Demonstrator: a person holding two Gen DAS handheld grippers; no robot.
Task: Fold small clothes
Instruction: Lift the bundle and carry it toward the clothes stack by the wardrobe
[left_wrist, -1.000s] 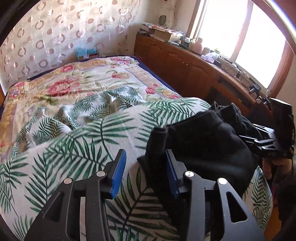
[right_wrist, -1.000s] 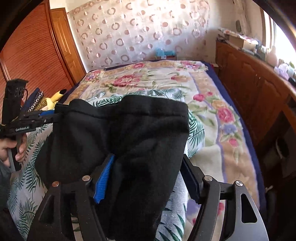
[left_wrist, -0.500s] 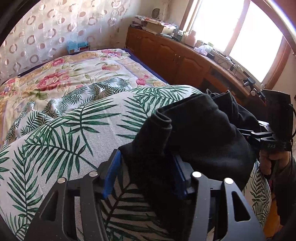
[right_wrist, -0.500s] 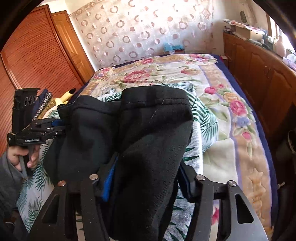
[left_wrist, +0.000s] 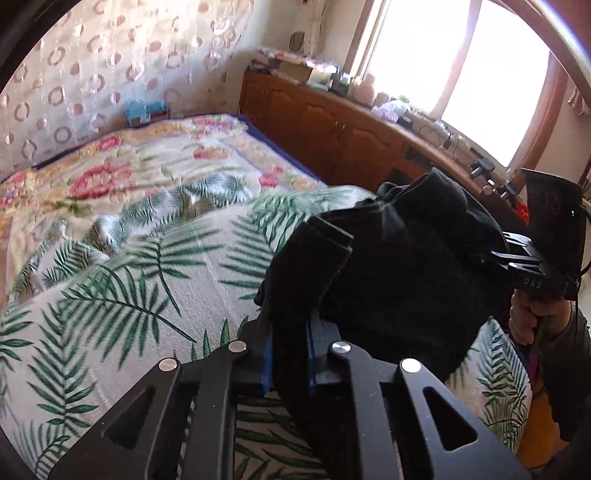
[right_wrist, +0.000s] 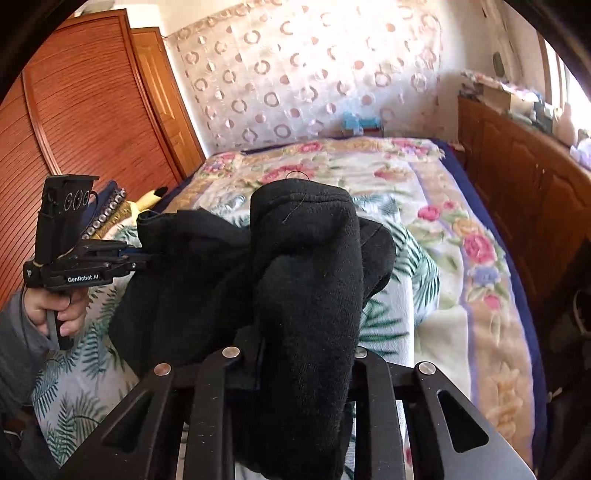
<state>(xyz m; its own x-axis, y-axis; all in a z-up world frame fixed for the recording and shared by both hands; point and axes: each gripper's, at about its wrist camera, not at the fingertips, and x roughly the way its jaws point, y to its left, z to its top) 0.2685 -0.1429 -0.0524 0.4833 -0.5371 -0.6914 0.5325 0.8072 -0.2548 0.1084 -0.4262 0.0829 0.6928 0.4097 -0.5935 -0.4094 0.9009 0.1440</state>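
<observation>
both grippers clamped on one black garment, held up off the palm-print cover.

left gripper: blue pads nearly closed, a thick fold of black fabric pinched between them. grip sits at the garment's left edge, probably to keep that edge taut for a fold.

right gripper: closed on a bunched roll of the same garment; pads mostly buried under fabric, so exact gap not readable, but cloth clearly trapped between the fingers. seen from the left wrist view too, biting the garment's far right end.

garment position: spanning between the two tools, sagging in the middle, hanging just above the palm-print cover, lower part possibly brushing it, can't confirm. still bunched and lumpy, no flat fold visible.

judgement: early in the fold. two-point hold looks meant to stretch and shake the piece open before laying it flat on the cover. next needs hands pulled apart to remove slack, then lowered onto the cover.

risk: thick roll in right gripper may hide extra layers, so spread could come out twisted.

floral blanket beyond the cover, wooden cabinets to its right, wardrobe to its left.
</observation>
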